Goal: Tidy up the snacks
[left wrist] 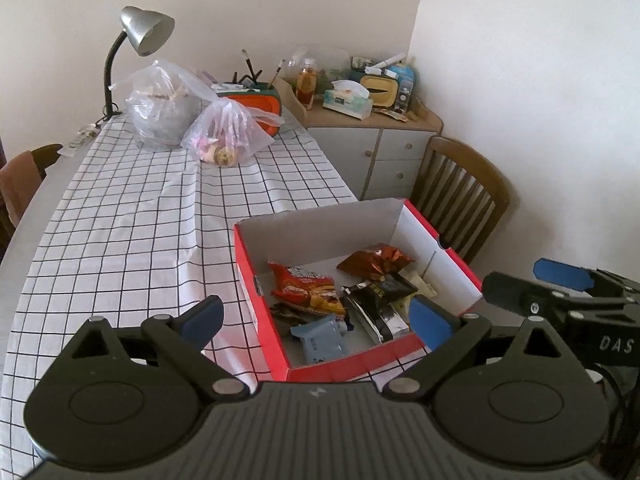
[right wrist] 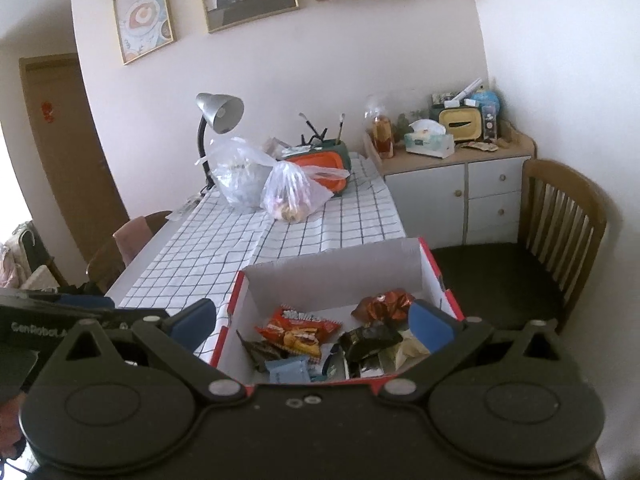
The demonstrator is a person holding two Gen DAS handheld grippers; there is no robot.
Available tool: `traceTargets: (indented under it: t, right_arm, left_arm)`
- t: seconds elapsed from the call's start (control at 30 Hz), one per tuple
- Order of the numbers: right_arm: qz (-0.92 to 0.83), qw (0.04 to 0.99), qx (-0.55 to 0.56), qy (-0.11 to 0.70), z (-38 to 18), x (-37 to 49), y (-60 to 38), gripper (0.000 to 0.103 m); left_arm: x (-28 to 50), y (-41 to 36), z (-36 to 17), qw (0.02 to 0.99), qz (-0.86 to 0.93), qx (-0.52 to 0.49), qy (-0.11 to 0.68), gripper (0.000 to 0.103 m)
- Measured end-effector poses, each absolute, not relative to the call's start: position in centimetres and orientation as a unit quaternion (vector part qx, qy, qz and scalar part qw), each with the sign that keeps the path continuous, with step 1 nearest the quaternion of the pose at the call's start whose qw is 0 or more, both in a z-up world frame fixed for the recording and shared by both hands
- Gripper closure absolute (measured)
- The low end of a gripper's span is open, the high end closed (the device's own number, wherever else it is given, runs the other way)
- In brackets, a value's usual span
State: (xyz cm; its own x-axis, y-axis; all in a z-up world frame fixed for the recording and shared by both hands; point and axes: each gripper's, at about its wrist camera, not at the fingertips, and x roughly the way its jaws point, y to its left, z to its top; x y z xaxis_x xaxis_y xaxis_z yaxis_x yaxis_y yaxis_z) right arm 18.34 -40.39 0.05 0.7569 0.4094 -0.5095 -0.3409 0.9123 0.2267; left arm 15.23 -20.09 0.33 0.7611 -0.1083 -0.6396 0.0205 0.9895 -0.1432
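A red-and-white cardboard box (left wrist: 424, 236) sits on the checked tablecloth near the table's right edge. It holds several snack packets: a red one (left wrist: 308, 284), a brown foil one (left wrist: 376, 262), a black one (left wrist: 380, 300) and a pale blue one (left wrist: 320, 338). My left gripper (left wrist: 316, 320) hovers over the box's near side, open wide, with nothing between its pads. The right gripper (right wrist: 312, 324) is also open and bare above the same box (right wrist: 332, 280), whose red packet (right wrist: 300, 330) and black packet (right wrist: 368, 340) lie below. From the left wrist view the right gripper (left wrist: 528, 280) shows just right of the box.
Two clear plastic bags (left wrist: 224, 132) with food stand at the table's far end, beside a grey desk lamp (left wrist: 144, 32) and an orange container (left wrist: 260, 110). A wooden chair (right wrist: 560, 220) stands right of the table, before a cluttered cabinet (right wrist: 452, 184). Another chair (left wrist: 24, 184) is at the left.
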Motion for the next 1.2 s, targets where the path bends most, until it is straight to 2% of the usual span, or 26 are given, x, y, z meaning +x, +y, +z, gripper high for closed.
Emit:
traceTargets:
  t: [1.2]
  right_arm:
    - [0.168, 0.94, 0.053, 0.293, -0.41, 17.71, -40.05, 0.0]
  left_arm:
    - [15.25, -20.16, -0.15, 0.933, -0.03, -0.065, 0.353, 0.003]
